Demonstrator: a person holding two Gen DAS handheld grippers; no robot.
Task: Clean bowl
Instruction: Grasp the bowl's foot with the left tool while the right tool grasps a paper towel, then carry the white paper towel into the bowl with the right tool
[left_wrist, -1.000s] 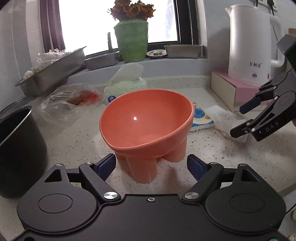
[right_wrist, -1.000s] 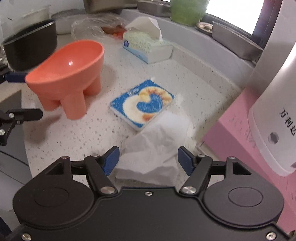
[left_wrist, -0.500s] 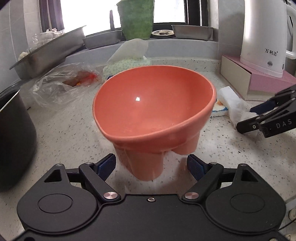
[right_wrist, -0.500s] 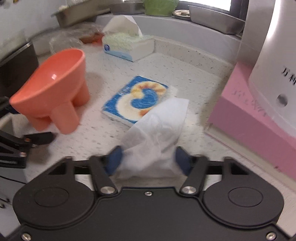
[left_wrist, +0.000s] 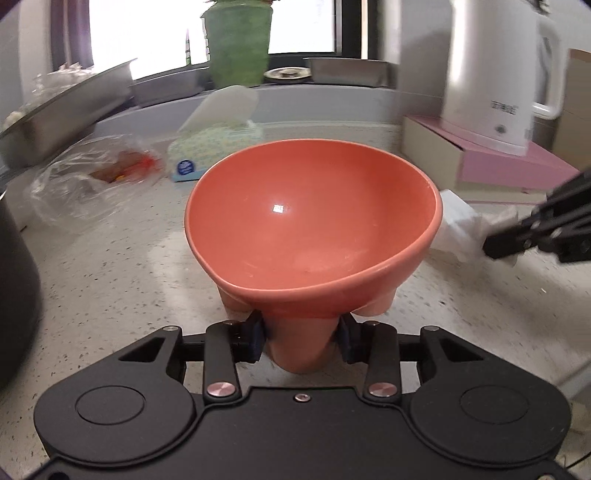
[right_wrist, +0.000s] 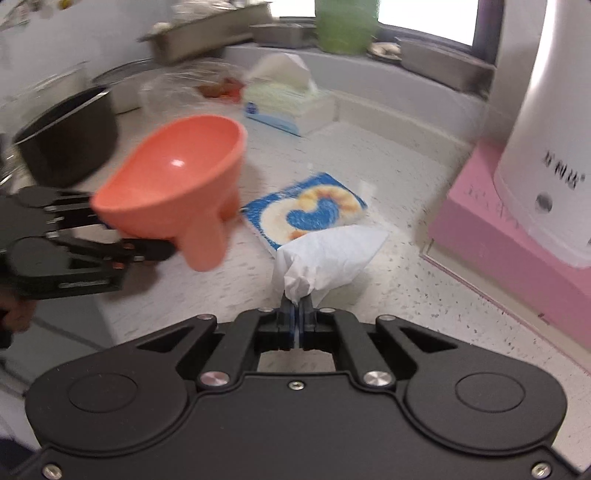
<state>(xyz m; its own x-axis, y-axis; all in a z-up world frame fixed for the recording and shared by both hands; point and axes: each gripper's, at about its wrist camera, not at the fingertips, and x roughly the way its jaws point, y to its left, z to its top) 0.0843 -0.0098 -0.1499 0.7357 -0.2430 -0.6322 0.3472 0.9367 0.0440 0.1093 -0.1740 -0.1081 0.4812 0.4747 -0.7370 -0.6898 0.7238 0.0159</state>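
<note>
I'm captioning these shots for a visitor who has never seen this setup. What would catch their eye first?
The coral footed bowl dominates mid-counter; the left gripper is closing its blue fingers around one bowl leg. Next comes the crumpled white tissue, pinched in the shut right gripper beside a blue patterned sponge. A white kettle on a pink box stands at the right.

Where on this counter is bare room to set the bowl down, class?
Free: speckled counter between black pot and bowl; also the stretch between tissue box and pink box. Crowded: around the sponge and tissue.
</note>
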